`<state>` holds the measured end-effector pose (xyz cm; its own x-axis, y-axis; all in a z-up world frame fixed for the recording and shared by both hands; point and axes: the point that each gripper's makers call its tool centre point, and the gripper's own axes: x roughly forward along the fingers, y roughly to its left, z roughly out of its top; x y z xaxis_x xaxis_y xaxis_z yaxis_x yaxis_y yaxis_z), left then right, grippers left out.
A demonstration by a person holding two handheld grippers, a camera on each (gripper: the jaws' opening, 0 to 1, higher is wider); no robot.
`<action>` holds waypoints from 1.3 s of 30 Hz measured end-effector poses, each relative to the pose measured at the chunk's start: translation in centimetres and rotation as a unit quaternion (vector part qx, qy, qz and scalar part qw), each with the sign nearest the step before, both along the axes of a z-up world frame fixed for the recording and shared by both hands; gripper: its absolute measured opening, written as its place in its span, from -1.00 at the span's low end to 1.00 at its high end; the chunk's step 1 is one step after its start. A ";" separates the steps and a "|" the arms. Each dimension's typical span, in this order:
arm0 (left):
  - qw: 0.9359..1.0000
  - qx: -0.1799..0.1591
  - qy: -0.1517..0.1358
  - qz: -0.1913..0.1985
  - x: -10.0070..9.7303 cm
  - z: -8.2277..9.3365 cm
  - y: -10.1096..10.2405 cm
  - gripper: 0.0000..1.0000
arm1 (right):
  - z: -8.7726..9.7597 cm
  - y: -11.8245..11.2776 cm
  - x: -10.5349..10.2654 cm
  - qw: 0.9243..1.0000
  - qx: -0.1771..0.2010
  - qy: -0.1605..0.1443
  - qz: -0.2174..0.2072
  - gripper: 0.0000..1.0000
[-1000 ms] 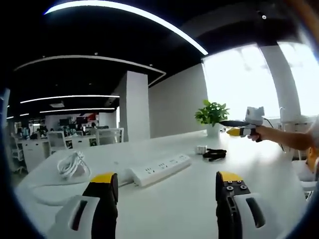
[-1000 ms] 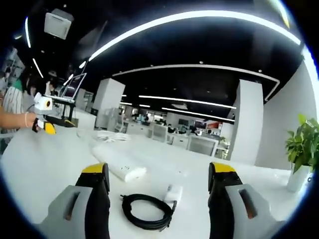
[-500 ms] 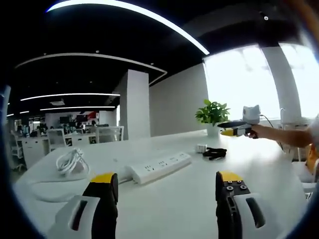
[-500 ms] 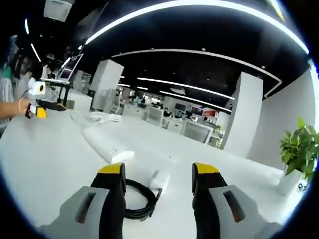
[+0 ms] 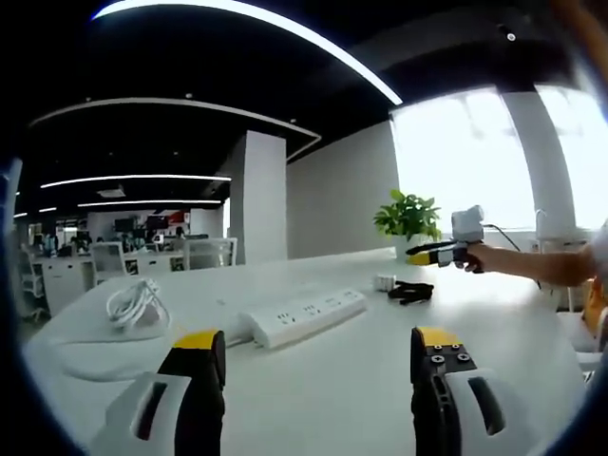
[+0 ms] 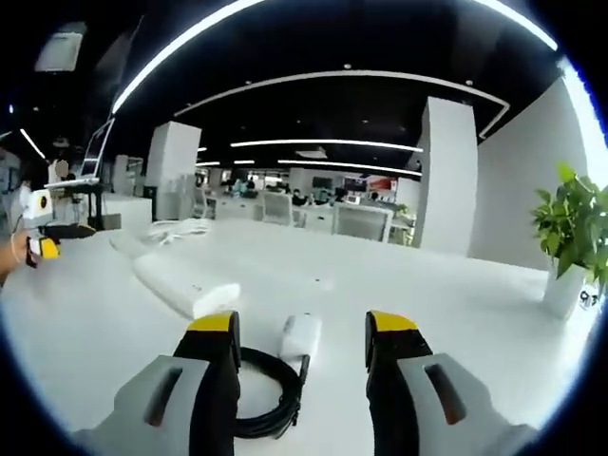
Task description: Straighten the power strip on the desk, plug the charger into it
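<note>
In the left gripper view, the left tongs (image 5: 316, 353) stand spread above bare white worktop (image 5: 323, 399). The white power strip (image 5: 306, 317) lies askew just beyond, a coiled white cord (image 5: 131, 308) far left. The charger (image 5: 384, 283) and black cable (image 5: 410, 293) sit right, beneath the right tongs (image 5: 419, 256).

In the right gripper view, the right tongs (image 6: 300, 334) hang spread, the white charger (image 6: 300, 334) between the tips, untouched. The potted plant (image 6: 572, 237) stands far right.

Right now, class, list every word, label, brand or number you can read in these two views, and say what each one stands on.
No text can be read.
The power strip shows sockets but no legible marking.
The charger is plain white with no visible label.
The red signs in the far office are too small and blurred.
</note>
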<state>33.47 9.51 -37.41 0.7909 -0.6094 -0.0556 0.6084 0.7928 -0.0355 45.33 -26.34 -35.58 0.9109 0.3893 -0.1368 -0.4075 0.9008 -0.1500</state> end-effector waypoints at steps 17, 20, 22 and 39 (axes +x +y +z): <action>1.000 -0.006 0.005 0.001 0.1 -0.1 -0.1 0.63 | -2.8 0.1 3.2 0.996 0.057 0.058 -0.044 0.01; 1.000 -0.005 0.005 0.001 0.1 -0.1 -0.4 0.63 | -3.3 0.0 3.7 0.996 0.054 0.060 -0.050 0.00; 1.000 -0.004 0.006 -0.001 0.1 -0.1 -0.5 0.63 | -3.6 0.1 3.8 0.995 0.055 0.063 -0.049 0.00; 1.000 0.002 0.005 -0.002 0.2 0.0 -0.8 0.63 | -5.1 0.6 4.4 0.995 0.043 0.074 -0.054 -0.03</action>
